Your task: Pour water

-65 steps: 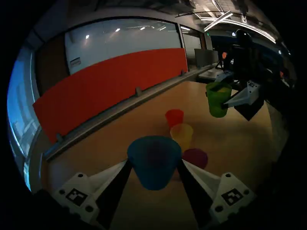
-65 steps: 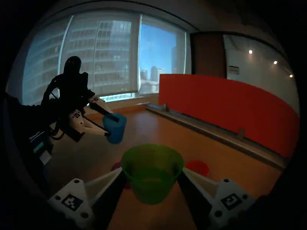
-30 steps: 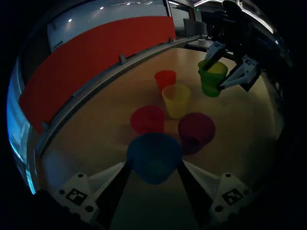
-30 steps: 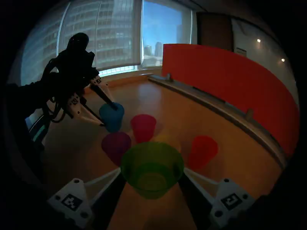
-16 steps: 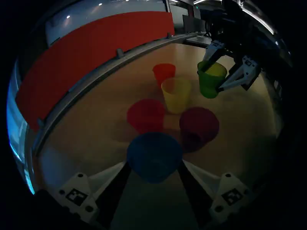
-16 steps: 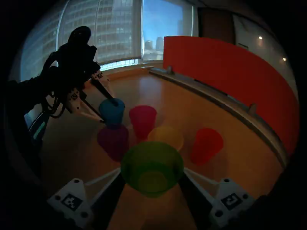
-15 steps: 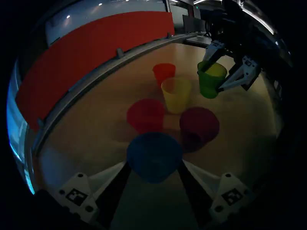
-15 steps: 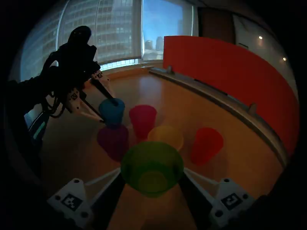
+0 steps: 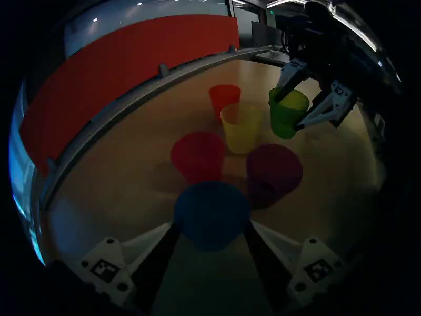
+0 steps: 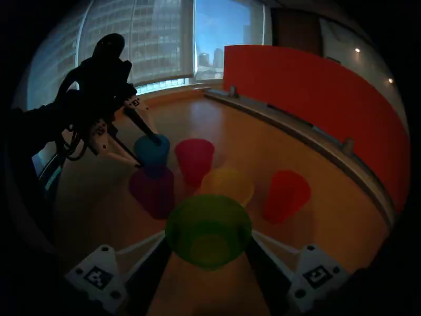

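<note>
My left gripper (image 9: pixel 212 227) is shut on a blue cup (image 9: pixel 211 213), held above the wooden table. My right gripper (image 10: pixel 209 247) is shut on a green cup (image 10: pixel 209 237), also held in the air. In the left gripper view the green cup (image 9: pixel 286 112) and the right gripper (image 9: pixel 302 102) hang just right of a yellow cup (image 9: pixel 241 127). In the right gripper view the blue cup (image 10: pixel 151 150) and the left gripper (image 10: pixel 134 145) hover behind a purple cup (image 10: pixel 153 191). On the table stand the yellow cup (image 10: pixel 227 184), the purple cup (image 9: pixel 274 172), a crimson cup (image 9: pixel 198 156) and an orange-red cup (image 9: pixel 224 98).
The wooden table (image 9: pixel 131 179) ends at a grey rail (image 9: pixel 121 108) with a red partition (image 9: pixel 121 60) behind it. In the right gripper view, large windows (image 10: pixel 158 42) stand behind a dark person (image 10: pixel 63 126) holding the left gripper. The crimson cup (image 10: pixel 194 159) and the orange-red cup (image 10: pixel 284 195) flank the yellow one.
Both held cups have come lower and closer to the cluster of cups on the table. The green cup has drawn nearer the yellow cup, the blue cup nearer the purple one.
</note>
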